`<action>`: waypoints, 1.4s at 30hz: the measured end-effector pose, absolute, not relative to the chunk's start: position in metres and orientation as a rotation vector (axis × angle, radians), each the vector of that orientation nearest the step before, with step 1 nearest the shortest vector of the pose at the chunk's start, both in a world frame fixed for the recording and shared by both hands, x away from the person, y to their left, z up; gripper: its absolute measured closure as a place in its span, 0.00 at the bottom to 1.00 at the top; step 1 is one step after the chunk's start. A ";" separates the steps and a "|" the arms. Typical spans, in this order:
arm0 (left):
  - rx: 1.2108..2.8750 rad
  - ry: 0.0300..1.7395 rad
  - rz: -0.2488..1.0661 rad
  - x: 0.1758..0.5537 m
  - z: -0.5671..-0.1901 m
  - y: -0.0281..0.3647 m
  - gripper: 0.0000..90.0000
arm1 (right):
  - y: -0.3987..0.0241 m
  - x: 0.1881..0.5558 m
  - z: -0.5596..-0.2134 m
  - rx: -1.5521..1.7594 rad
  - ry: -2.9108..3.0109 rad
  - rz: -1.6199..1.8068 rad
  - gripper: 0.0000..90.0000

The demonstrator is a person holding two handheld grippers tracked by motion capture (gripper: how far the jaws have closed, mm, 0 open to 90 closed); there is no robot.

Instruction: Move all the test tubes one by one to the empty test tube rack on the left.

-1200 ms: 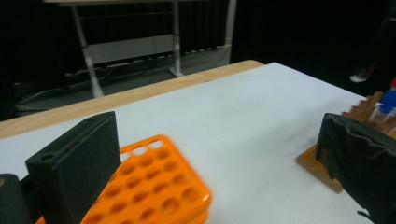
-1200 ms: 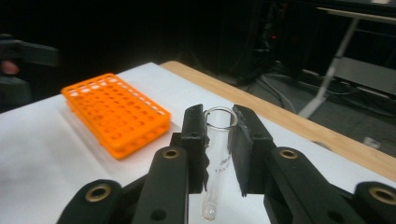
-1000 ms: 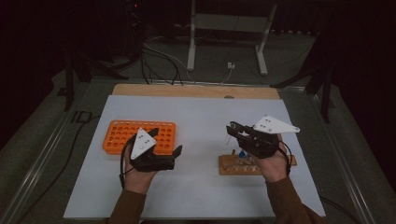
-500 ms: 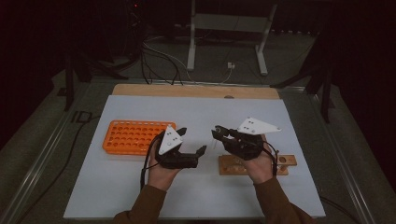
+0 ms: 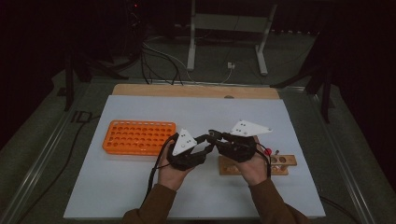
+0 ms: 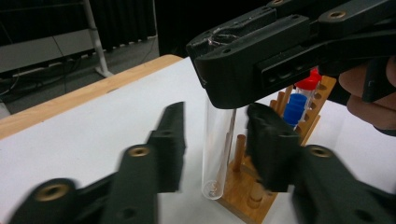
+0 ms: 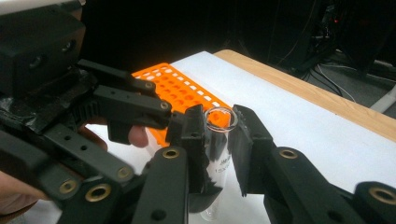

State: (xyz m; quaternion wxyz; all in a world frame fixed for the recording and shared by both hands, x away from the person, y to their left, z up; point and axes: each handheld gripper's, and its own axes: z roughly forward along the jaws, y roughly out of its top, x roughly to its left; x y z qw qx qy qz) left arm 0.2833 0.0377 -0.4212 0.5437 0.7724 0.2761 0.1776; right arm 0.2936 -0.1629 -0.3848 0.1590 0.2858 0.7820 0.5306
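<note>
A dim room with dark walls, a metal stand frame [image 5: 229, 28] and cables [image 5: 159, 60] on grey floor.

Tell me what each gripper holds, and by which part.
The right gripper clamps a clear glass tube just below its open rim. The left gripper, jaws just closing, brackets its lower half without clearly pressing.

orange rack [image 5: 138, 136], clear tube [image 6: 218, 149] — black tongs [image 7: 218, 135]
</note>
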 end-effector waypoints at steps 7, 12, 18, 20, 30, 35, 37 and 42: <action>1.853 0.637 0.417 0.283 -0.423 0.036 0.85 | -0.165 0.294 -0.388 0.830 2.247 1.524 0.84; 1.857 0.655 0.429 0.286 -0.423 0.039 0.85 | -0.172 0.295 -0.389 0.841 2.229 1.581 0.61; 1.841 0.686 0.442 0.290 -0.423 0.047 0.85 | -0.183 0.296 -0.387 0.896 2.169 1.531 0.22; 1.829 0.698 0.444 0.291 -0.423 0.049 0.85 | -0.189 0.297 -0.387 0.929 2.150 1.529 0.16; 1.806 0.733 0.477 0.296 -0.426 0.066 0.85 | -0.224 0.297 -0.389 1.007 2.059 1.500 0.01; 1.782 0.760 0.506 0.298 -0.428 0.079 0.85 | -0.237 0.296 -0.393 1.037 2.025 1.472 0.00; 1.777 0.771 0.517 0.299 -0.429 0.085 0.85 | -0.243 0.295 -0.394 1.045 2.011 1.457 0.00; 1.766 0.813 0.542 0.300 -0.434 0.103 0.85 | -0.263 0.291 -0.396 1.074 1.965 1.414 0.00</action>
